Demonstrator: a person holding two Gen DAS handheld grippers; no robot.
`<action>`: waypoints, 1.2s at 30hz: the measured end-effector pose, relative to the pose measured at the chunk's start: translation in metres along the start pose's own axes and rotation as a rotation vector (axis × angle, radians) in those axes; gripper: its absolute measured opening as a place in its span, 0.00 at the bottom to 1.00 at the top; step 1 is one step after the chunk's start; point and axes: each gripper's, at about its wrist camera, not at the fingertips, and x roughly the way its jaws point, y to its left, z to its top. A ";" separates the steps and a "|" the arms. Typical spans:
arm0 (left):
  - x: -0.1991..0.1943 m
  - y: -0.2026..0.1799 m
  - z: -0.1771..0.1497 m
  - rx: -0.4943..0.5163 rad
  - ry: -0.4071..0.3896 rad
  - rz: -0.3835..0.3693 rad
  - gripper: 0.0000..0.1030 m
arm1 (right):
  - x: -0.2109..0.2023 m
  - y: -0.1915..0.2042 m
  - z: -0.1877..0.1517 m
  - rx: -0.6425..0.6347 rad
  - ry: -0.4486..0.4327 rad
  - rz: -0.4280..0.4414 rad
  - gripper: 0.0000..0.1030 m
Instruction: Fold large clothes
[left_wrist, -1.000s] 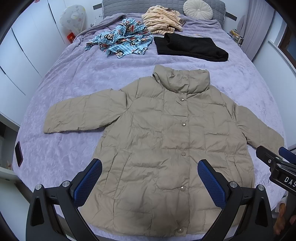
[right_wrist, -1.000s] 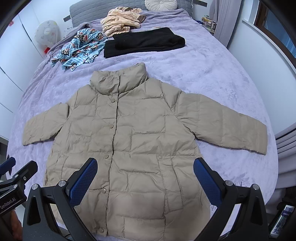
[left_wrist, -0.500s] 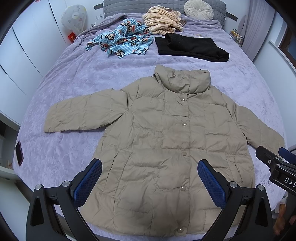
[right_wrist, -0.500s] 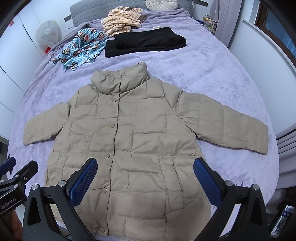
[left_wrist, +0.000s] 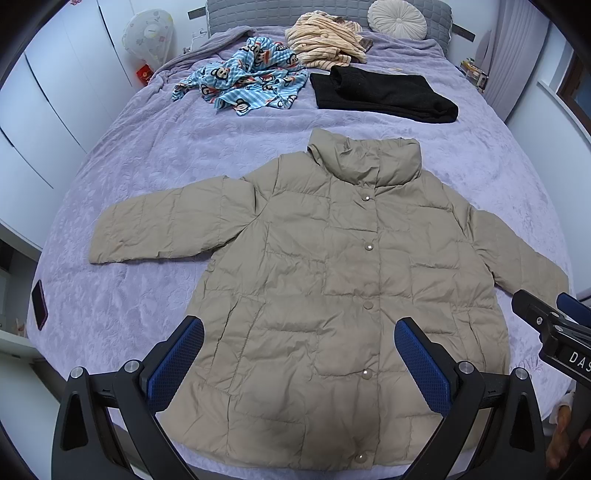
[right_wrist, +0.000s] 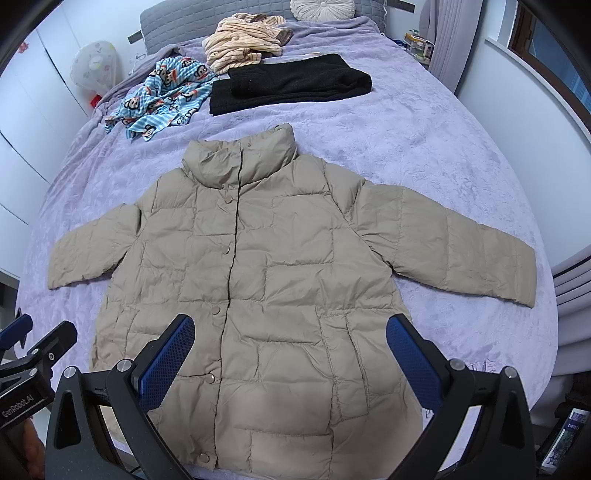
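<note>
A beige quilted puffer jacket (left_wrist: 340, 280) lies flat and face up on the purple bed, buttoned, with both sleeves spread out; it also shows in the right wrist view (right_wrist: 273, 280). My left gripper (left_wrist: 299, 362) is open and empty, hovering above the jacket's lower hem on its left half. My right gripper (right_wrist: 290, 358) is open and empty, above the lower hem on its right half. The right gripper's tip shows at the right edge of the left wrist view (left_wrist: 546, 325).
At the far end of the bed (left_wrist: 147, 155) lie a blue monkey-print garment (left_wrist: 243, 81), a striped beige garment (left_wrist: 325, 44), a folded black garment (left_wrist: 384, 96) and a round cushion (left_wrist: 397, 18). A phone (left_wrist: 38, 310) lies at the bed's left edge. White wardrobes stand left.
Both grippers have drifted very slightly; the view shifted a little. The jacket has not moved and nothing was gripped.
</note>
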 end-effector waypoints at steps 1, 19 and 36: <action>0.000 0.000 0.000 0.000 0.000 0.000 1.00 | 0.000 0.000 0.000 0.000 0.000 0.000 1.00; 0.000 -0.002 0.000 0.001 0.001 0.001 1.00 | 0.000 0.000 0.000 0.000 0.001 0.002 1.00; 0.026 0.060 -0.005 -0.117 0.041 -0.044 1.00 | 0.010 0.023 -0.005 0.029 0.065 0.045 1.00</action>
